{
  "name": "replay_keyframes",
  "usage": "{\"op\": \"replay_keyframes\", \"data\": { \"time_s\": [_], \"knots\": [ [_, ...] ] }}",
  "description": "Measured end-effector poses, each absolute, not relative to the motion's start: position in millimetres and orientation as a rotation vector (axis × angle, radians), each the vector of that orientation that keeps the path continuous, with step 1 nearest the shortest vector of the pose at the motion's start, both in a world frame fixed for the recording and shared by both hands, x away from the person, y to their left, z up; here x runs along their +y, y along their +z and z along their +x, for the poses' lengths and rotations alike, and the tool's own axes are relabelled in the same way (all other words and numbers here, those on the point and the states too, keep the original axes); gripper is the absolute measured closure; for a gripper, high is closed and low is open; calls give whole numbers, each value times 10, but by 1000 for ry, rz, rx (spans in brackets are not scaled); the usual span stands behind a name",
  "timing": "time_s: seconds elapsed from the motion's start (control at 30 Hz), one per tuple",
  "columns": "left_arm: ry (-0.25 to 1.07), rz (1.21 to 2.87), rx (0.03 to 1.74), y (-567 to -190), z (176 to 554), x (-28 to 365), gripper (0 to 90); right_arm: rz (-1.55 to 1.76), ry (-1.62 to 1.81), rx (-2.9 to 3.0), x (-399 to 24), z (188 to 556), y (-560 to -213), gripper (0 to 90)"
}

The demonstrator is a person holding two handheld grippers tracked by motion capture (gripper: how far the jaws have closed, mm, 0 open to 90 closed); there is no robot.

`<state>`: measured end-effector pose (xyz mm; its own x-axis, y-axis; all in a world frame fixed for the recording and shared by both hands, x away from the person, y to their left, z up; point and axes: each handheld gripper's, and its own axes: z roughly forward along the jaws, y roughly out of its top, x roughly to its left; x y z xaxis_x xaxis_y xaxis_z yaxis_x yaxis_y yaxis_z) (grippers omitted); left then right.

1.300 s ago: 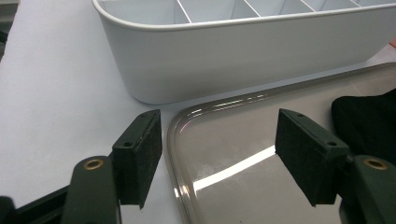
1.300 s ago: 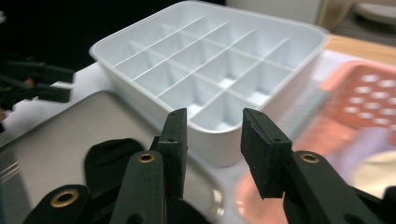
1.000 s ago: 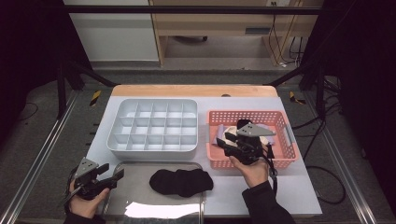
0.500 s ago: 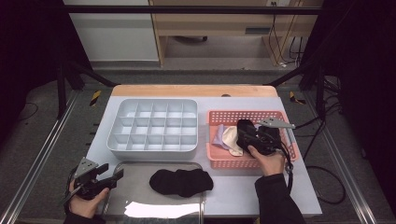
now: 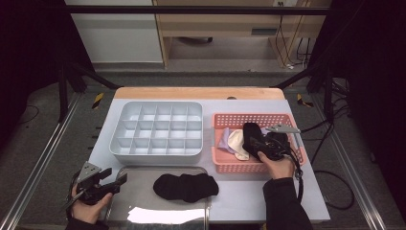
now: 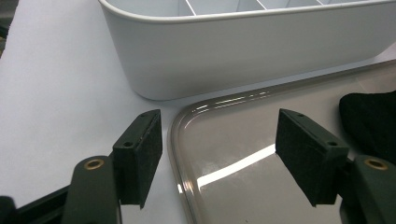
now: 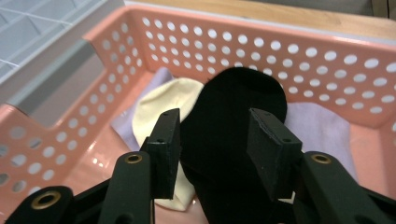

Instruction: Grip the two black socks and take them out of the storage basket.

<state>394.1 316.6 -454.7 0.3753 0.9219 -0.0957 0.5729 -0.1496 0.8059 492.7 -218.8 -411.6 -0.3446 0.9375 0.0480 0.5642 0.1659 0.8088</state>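
While right gripper (image 7: 212,149) jaws, just opening, straddled limp black fabric sock (image 7: 233,135) in pink perforated plastic basket (image 7: 322,60), unpinched; light, soft, best pinched mid-body

Pink basket (image 5: 225,165): right gripper (image 5: 261,143) over black sock (image 5: 250,134). Metal tray (image 5: 143,177): dark sock (image 5: 186,187); left gripper (image 5: 117,181) at its edge.

Table (image 5: 306,196) carries divided white bin (image 5: 158,129), pink basket (image 5: 239,165), metal tray (image 5: 143,191)
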Motion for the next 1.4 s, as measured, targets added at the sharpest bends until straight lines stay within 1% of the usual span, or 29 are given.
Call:
{"op": "replay_keyframes", "data": {
  "time_s": [0.23,0.37,0.63,0.83,0.87,1.03,1.4],
  "knots": [
    [552,1843,1305,-4558,3951,3161,313,1460,1009,1999,-2193,4997,-4192,517],
    [552,1841,1307,-4556,3950,3167,313,1453,971,2006,-2162,5013,-4213,522],
    [553,1838,1307,-4555,3949,3172,313,1496,895,2050,-2135,5046,-4261,600],
    [552,1834,1307,-4556,3949,3175,313,1529,839,2093,-2124,5063,-4293,828],
    [553,1834,1307,-4556,3949,3176,313,1532,841,2096,-2129,5062,-4291,853],
    [553,1834,1306,-4554,3947,3178,313,1541,888,2064,-2157,5031,-4239,869],
    [549,1832,1305,-4553,3944,3173,313,1441,1117,1976,-2234,4878,-3945,874]
  ]
}}
